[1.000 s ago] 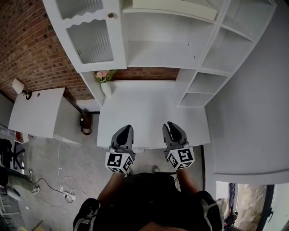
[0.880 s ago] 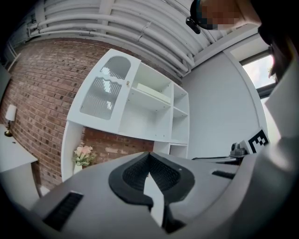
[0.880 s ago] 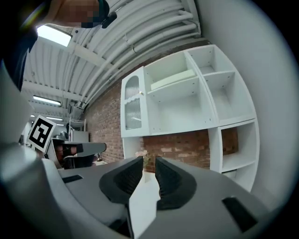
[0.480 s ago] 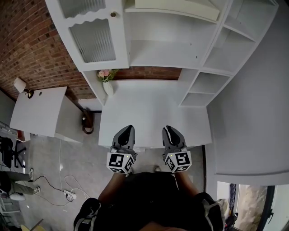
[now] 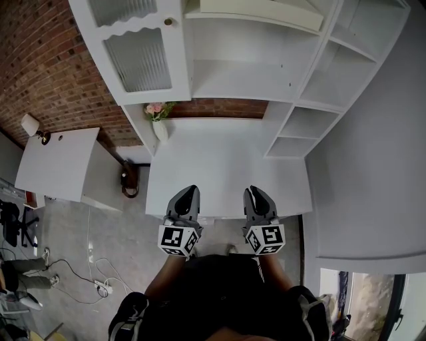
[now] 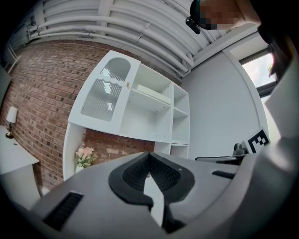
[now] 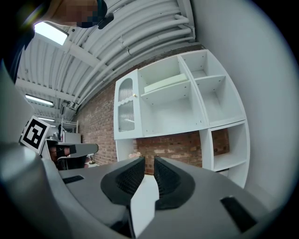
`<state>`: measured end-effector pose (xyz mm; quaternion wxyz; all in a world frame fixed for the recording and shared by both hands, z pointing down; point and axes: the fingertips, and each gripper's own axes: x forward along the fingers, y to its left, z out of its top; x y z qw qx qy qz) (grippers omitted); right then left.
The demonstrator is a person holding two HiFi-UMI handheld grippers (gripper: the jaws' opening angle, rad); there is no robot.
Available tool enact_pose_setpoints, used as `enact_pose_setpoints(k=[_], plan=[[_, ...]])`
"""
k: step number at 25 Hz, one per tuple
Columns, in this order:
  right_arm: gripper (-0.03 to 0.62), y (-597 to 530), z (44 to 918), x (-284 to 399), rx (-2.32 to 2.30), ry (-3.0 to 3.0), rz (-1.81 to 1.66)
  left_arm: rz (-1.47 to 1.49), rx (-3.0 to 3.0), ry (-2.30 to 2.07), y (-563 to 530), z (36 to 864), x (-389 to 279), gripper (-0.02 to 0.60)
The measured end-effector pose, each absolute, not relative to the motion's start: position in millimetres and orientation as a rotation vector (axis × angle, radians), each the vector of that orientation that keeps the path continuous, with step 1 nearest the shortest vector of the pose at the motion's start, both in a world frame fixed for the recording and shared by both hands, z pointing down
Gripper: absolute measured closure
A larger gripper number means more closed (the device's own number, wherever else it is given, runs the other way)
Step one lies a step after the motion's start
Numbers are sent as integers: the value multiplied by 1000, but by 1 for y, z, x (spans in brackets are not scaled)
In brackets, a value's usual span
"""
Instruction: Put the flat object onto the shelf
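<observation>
A flat cream board (image 5: 253, 12) lies on the upper shelf of the white shelf unit (image 5: 293, 86); it also shows in the left gripper view (image 6: 152, 94) and the right gripper view (image 7: 166, 83). My left gripper (image 5: 189, 192) is held over the front edge of the white desk (image 5: 226, 166), shut and empty, its tips touching (image 6: 148, 156). My right gripper (image 5: 255, 192) is beside it at the same edge, shut with nothing between its ribbed pads (image 7: 149, 161). Both point at the shelves, far from the board.
A vase of pink flowers (image 5: 156, 120) stands at the desk's back left corner. A glass-fronted cabinet door (image 5: 136, 56) hangs above it. A white side table (image 5: 56, 163) with a lamp (image 5: 30, 126) is to the left. Cables (image 5: 93, 276) lie on the floor.
The right gripper's jaws have closed from a small gap, and it has straightened and shifted slightly right. The left gripper has barely moved.
</observation>
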<state>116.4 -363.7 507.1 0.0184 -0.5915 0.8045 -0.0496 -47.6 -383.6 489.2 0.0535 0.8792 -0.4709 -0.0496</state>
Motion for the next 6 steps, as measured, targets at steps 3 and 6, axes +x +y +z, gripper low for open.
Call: enact_pose_setpoints(k=[3,6], plan=[[536,-364,506,119,-1847,2491,-147,-148,2672,-1421,-383,490,-45,572],[546,-363,505,121,-1856,2485,-143,-145,2673,-1412,-381,490,-43,572]])
